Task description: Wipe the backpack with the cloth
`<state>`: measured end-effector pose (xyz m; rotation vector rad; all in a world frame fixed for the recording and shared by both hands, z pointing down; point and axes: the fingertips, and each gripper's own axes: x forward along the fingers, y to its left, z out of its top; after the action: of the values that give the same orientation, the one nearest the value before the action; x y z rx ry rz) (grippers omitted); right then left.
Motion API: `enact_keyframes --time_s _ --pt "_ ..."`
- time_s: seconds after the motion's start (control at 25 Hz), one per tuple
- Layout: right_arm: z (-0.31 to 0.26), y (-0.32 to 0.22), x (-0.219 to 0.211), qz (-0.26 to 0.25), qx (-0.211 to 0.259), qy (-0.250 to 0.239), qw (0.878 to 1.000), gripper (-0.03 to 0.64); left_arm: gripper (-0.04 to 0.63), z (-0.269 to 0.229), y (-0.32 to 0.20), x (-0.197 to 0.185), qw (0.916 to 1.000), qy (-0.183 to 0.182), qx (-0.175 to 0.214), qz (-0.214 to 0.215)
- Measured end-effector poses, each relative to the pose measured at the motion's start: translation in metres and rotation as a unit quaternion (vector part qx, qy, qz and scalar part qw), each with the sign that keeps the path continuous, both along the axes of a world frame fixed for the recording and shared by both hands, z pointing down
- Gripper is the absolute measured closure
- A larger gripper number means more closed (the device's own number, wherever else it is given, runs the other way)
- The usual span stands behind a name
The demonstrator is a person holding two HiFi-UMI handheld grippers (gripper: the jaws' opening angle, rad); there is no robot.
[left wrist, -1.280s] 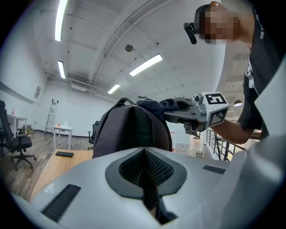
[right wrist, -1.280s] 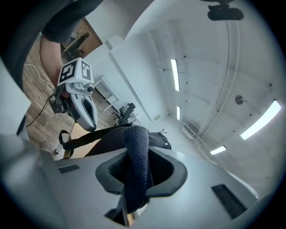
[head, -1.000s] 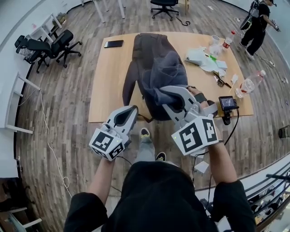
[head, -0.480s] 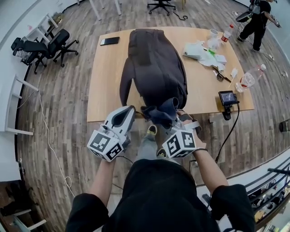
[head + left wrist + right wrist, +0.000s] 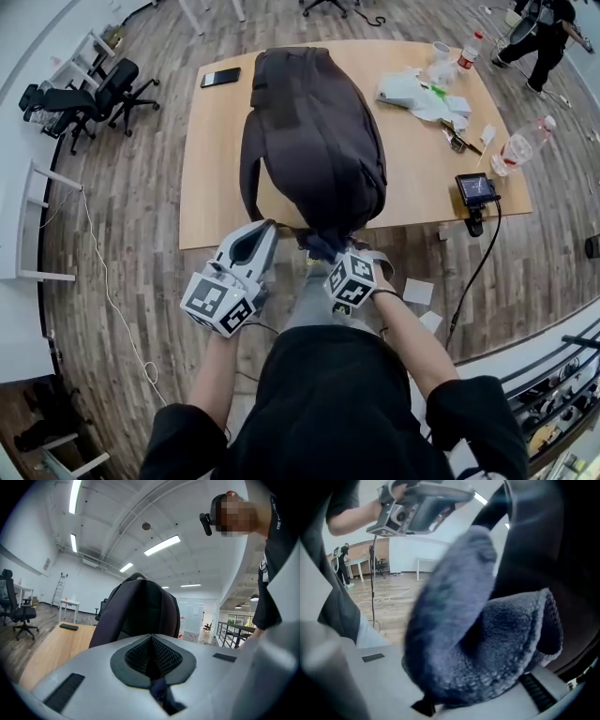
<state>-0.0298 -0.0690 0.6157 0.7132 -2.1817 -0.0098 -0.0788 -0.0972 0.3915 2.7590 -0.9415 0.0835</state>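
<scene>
Judged mid-wipe: pinching cloth (image 5: 497,658) in right tool (image 5: 324,249) at near end of backpack (image 5: 314,131) by table (image 5: 422,169) edge, left tool (image 5: 264,230) pressed together, empty; remaining surfaces unconfirmed.

Backpack: dark grey-brown fabric backpack (image 5: 314,131) lay lengthwise across the wooden table (image 5: 216,169). Its rounded near end reached the table's near edge, and one strap looped down its left side.
Cloth: blue-grey fleecy cloth (image 5: 321,244), bunched and folded over itself, was pinched in the right gripper (image 5: 333,255). It touched the backpack's near end at the table edge.
</scene>
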Motion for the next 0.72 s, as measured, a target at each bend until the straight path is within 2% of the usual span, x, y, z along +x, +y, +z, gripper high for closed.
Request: enact_keyframes --time_s 0.16,0.28,0.4,0.48,0.56,0.64,0.72 --pt "0.028 0.007 0.030 0.015 -0.027 0.027 0.999 0.577 0.580 0.003 0.000 0.000 1.0000 0.001 -0.004 0.003" --pt "0.043 0.003 0.073 0.075 -0.056 0.034 0.995 0.577 0.580 0.003 -0.002 0.002 1.0000 0.002 -0.006 0.005" --pt "0.030 -0.001 0.094 0.086 -0.043 0.048 0.994 0.577 0.580 0.007 -0.003 0.006 0.9999 0.004 -0.009 0.010" --pt "0.001 0.000 0.090 0.062 -0.002 0.056 0.997 0.577 0.580 0.009 -0.004 0.007 0.9998 0.005 -0.015 0.010" --pt "-0.048 -0.001 0.081 0.040 0.067 0.046 0.996 0.577 0.580 0.010 -0.006 0.008 0.9997 0.008 -0.019 0.011" --pt "-0.111 -0.006 0.071 0.025 0.152 0.024 0.988 0.577 0.580 0.010 -0.007 0.008 0.9997 0.011 -0.019 0.014" --pt "-0.170 -0.010 0.063 0.005 0.238 0.023 0.971 0.577 0.580 0.009 -0.009 0.009 0.9996 0.014 -0.017 0.015"
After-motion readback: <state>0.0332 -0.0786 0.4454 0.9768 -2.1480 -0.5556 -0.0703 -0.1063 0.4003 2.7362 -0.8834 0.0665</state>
